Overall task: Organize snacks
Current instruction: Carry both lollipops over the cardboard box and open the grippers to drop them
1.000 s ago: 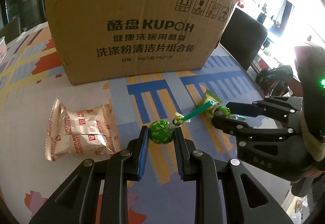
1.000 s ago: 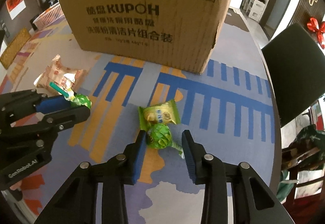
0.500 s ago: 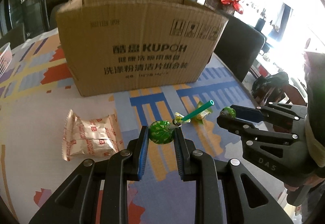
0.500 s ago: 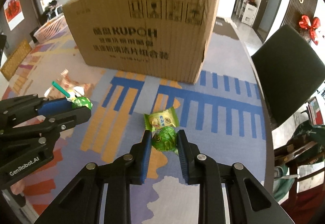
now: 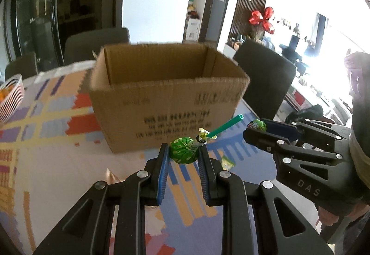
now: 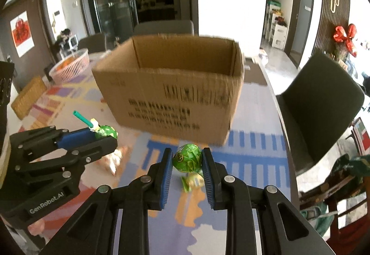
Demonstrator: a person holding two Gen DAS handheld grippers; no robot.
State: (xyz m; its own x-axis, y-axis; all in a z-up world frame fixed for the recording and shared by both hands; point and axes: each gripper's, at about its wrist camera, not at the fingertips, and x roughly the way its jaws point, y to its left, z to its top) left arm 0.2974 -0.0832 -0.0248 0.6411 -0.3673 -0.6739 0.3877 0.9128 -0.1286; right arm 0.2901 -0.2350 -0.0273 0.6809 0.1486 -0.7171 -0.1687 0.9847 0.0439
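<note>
**Left wrist view: two lollipops held above the tabletop, open box ahead**

The left tongs (image 5: 183, 157) are closed on a green-wrapped lollipop (image 5: 184, 153), its teal stick (image 5: 225, 126) angling up and to the right past the tips. To their right, the right tongs (image 6: 186, 159) pinch a second green lollipop (image 6: 187, 157) by its round head; no stick is visible on this one.

Risks, as a judgement: each lollipop is gripped only at the fingertips on a round, crinkly foil head, so it could squirm or slip out during a quick carry. The two tongs sit close together and could knock each other. A release short of the cardboard box (image 5: 166, 95) would bounce a lollipop off the near wall.

The box stands just beyond both tongs, open-topped, its inside not visible. Below the tongs, on the patterned tabletop (image 6: 254, 162), lie a yellow-green candy packet (image 6: 194, 182) and a pale biscuit packet (image 6: 112, 160).
</note>
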